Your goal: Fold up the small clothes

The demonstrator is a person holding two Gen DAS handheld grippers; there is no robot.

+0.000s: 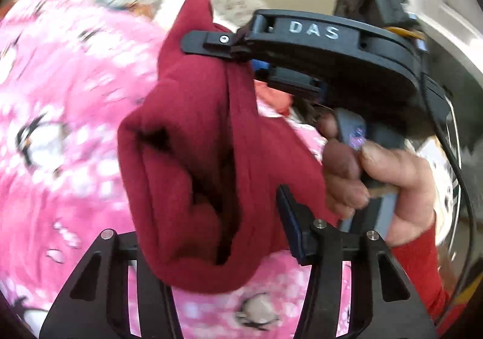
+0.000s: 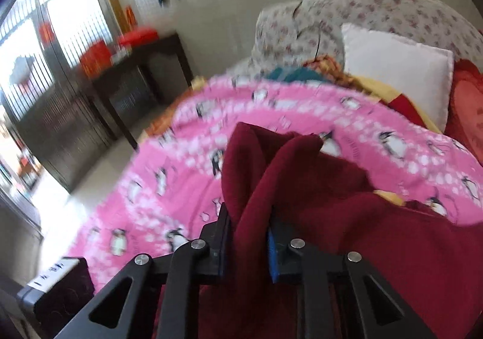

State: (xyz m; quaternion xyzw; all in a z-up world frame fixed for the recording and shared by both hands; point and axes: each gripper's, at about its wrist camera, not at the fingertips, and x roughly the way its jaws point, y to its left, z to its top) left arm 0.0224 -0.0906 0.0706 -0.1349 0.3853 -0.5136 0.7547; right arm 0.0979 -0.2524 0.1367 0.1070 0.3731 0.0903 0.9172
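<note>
The right claw (image 2: 247, 244) is clamped on a bunched fold of the dark red garment (image 2: 377, 242), which rises between its pads and drapes off to the right over the pink penguin blanket (image 2: 187, 152); the left claw (image 1: 211, 251) has the same garment (image 1: 193, 158) bulging up between its fingers, but one pad is hidden by cloth, so I cannot tell whether it grips or merely cradles it; in the left view the right claw (image 1: 241, 63) pinches the upper edge just ahead, the right hand (image 1: 371, 170) on its handle; the step looks like lifting the garment by two points, mid-fold or before the first fold; next it wants spreading taut and laying flat on the bed, since the cloth is crumpled; beyond lie a white pillow (image 2: 398, 67) and a floral cover (image 2: 377, 7).
</note>
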